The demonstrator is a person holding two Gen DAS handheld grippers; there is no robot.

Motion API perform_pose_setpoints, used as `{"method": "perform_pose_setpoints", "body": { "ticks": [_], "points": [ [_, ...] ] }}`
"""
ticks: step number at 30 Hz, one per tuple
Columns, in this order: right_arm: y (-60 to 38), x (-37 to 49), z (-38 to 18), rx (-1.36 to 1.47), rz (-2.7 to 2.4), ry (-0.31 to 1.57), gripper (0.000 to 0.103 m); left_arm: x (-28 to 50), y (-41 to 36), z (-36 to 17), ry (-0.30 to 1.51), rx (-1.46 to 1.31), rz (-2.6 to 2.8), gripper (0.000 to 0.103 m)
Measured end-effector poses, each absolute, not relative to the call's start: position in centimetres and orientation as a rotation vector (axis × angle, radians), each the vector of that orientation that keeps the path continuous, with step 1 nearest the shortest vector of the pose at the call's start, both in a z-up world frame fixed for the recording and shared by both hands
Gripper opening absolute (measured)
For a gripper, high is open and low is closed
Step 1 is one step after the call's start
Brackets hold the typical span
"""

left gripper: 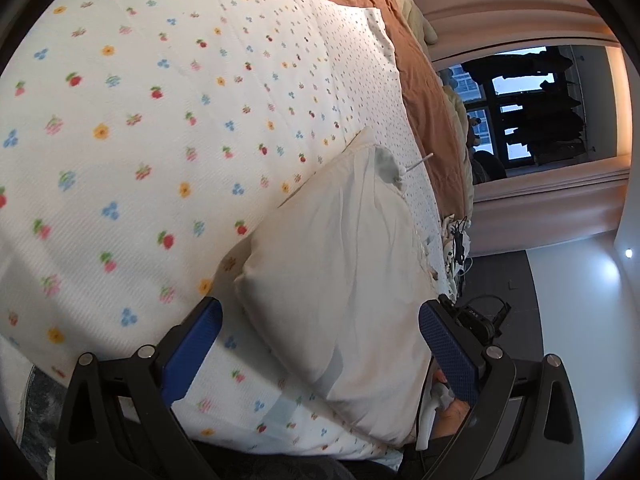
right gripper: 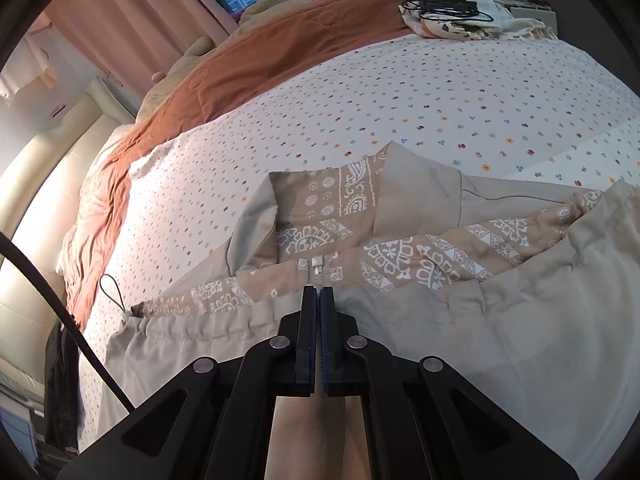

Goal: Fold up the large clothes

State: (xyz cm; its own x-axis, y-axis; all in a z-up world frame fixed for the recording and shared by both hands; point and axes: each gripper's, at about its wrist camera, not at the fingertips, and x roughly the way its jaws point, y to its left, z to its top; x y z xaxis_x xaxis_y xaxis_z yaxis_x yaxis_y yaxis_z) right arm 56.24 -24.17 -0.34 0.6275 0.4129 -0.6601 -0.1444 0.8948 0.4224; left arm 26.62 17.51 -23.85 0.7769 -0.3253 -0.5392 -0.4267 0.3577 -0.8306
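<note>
Taking the beige jacket [right gripper: 500,320] as the mark, it lies spread across the near part of the bed [right gripper: 360,92], lining up, on the flower-print sheet [left gripper: 140,140]. To the left of it a black cord loop [right gripper: 114,290] dangles from the drawstring hem, resting on the sheet. At the middle, just this side of the zipper pull [right gripper: 318,266], the right tool [right gripper: 318,292] has its jaws pressed tight together; they sit right over the hem edge, and whether any cloth is pinched between them I cannot tell (the fingers hide the spot). Over the jacket's pale sleeve or corner fold [left gripper: 340,280] hangs the left tool [left gripper: 320,320], jaws spread wide with the cloth beneath the gap and no pad pressing on it. Far beyond the jacket, by the rust-orange quilt [right gripper: 280,52], a bundle of cables [right gripper: 440,4] sits on a cloth, well apart. The risk I see: if the right tool caught only the top layer or nothing, lifting would drag the hem crooked or drop it, and the slippery fabric could bunch at the zipper; the loose cord might snag and pull a fold askew.
</note>
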Motion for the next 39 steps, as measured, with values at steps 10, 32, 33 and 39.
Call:
{"method": "perform_pose_setpoints", "body": {
  "ticks": [10,32,33,39],
  "points": [
    [-24.9,58.7,-1.0,0.424,0.335,0.878,0.0,29.6,17.3,-23.2,0.699,-1.181,0.074,0.094],
    [-24.5,53.8,0.4,0.275,0.39,0.897,0.066,28.9,15.9,-23.5,0.715,-1.17,0.018,0.084],
    [-24.1,53.8,0.1,0.246,0.38,0.911,0.052,29.0,15.9,-23.6,0.715,-1.172,0.019,0.083],
    [-23.9,57.6,-2.9,0.303,0.358,0.979,0.002,29.4,15.8,-22.8,0.707,-1.175,0.002,0.082]
  ]
}}
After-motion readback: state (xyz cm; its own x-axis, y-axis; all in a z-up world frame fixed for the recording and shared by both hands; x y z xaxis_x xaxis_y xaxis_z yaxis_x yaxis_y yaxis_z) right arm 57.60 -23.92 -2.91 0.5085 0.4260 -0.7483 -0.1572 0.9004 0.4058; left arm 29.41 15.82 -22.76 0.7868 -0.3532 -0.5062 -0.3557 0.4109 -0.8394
